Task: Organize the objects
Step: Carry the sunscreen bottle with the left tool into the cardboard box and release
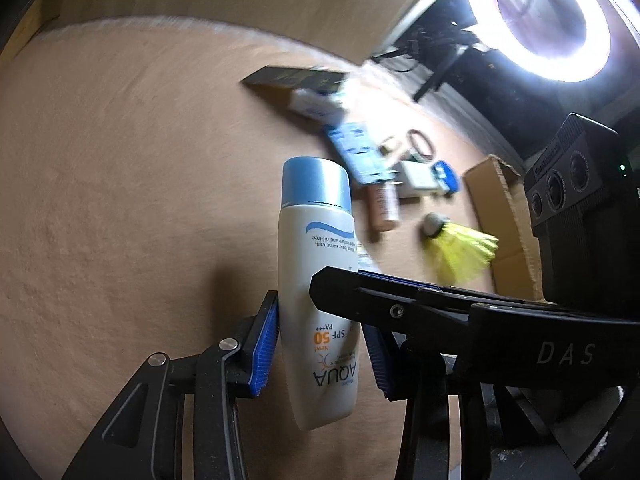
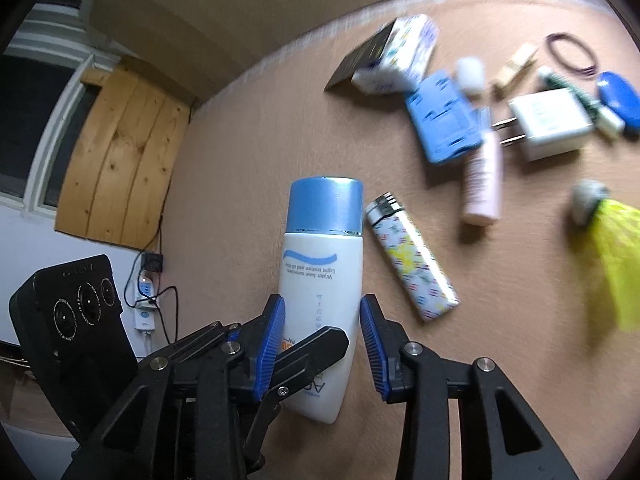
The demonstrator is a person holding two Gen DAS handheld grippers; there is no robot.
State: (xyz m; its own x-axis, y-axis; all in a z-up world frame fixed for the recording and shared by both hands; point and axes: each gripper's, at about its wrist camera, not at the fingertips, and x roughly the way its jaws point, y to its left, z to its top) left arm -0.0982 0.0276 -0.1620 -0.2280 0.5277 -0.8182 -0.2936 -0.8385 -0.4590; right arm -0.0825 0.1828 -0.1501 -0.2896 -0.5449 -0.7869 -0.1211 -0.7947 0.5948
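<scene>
A white sunscreen bottle with a blue cap is held above the tan table. My left gripper is shut on its lower body between the blue pads. In the right wrist view the same bottle sits between my right gripper's pads, which touch both its sides. The right gripper's black finger crosses in front of the bottle in the left view. The left gripper's finger crosses it in the right view.
A patterned lighter lies just right of the bottle. Farther off lie a pink tube, a blue card, a white charger, small boxes, a yellow shuttlecock and a cardboard box.
</scene>
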